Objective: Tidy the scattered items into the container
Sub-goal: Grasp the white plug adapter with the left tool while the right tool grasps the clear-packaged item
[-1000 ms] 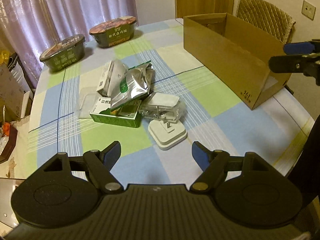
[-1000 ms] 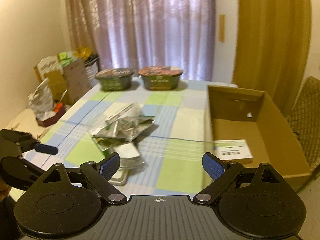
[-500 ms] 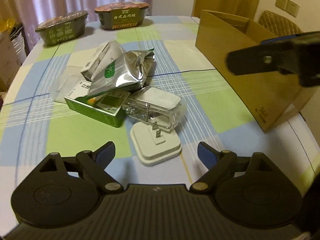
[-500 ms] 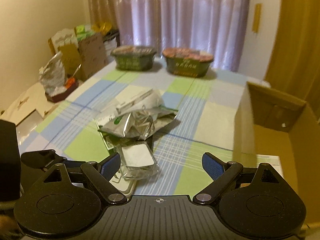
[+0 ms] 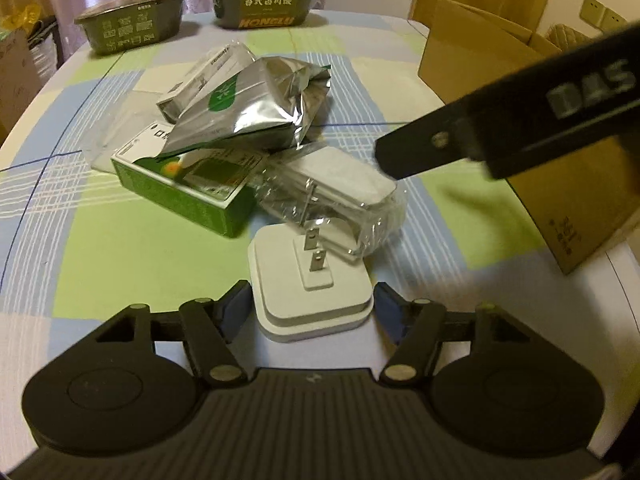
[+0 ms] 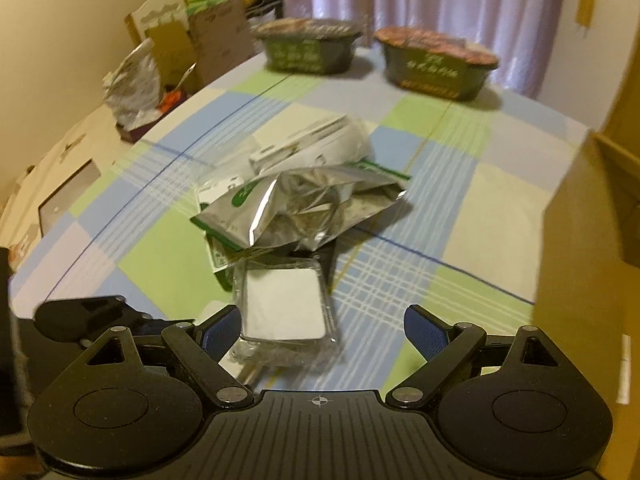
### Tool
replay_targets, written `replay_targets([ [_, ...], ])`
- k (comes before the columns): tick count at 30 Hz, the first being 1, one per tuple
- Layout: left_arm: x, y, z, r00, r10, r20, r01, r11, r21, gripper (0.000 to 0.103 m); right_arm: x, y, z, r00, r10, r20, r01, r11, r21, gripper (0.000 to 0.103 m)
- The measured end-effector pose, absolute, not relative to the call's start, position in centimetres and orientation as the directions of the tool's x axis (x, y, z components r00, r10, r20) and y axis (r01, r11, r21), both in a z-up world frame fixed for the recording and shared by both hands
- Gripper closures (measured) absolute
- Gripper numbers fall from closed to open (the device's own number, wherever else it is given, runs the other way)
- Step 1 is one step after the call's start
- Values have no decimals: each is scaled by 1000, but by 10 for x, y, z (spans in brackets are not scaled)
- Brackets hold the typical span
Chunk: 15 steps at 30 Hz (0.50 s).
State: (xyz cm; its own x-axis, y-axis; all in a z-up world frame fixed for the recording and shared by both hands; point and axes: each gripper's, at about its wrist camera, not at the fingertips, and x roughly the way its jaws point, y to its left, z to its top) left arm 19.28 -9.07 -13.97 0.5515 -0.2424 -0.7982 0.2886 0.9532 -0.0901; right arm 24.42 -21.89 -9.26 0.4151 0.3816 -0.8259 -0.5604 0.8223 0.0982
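A white plug adapter (image 5: 312,280) lies prongs-up on the checked tablecloth. My left gripper (image 5: 312,308) has a pad against each of its sides. Behind it is a plastic-wrapped white charger (image 5: 332,192), a green box (image 5: 180,188), a silver foil pouch (image 5: 256,108) and a white carton (image 5: 208,68) in a pile. One black finger (image 5: 480,140) of my right gripper reaches over the wrapped charger. In the right wrist view my right gripper (image 6: 322,328) is open, with the wrapped charger (image 6: 284,304) between its fingers, nearer the left one. The open cardboard box (image 5: 500,80) stands to the right.
Two instant-noodle bowls (image 5: 132,16) (image 5: 260,0) sit at the table's far end. Off the left edge are cartons and a crumpled bag (image 6: 136,80). The cardboard box wall (image 6: 580,240) rises close on my right gripper's right. A padded chair (image 5: 560,36) stands behind the box.
Both grippers dropped toward the pile. The left jaws narrowed from wide open to the adapter's sides. The right gripper swung from beside the box to over the wrapped charger.
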Motion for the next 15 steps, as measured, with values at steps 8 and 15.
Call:
replay_targets([
  [8, 173, -49, -136, 524, -210, -825, 269, 960, -74, 40, 258, -192, -122, 337, 413, -846, -582, 798, 158, 9],
  [15, 170, -49, -138, 544, -177, -820, 265, 964, -32, 28, 254, -166, -143, 310, 354, -883, -658, 749, 69, 9],
])
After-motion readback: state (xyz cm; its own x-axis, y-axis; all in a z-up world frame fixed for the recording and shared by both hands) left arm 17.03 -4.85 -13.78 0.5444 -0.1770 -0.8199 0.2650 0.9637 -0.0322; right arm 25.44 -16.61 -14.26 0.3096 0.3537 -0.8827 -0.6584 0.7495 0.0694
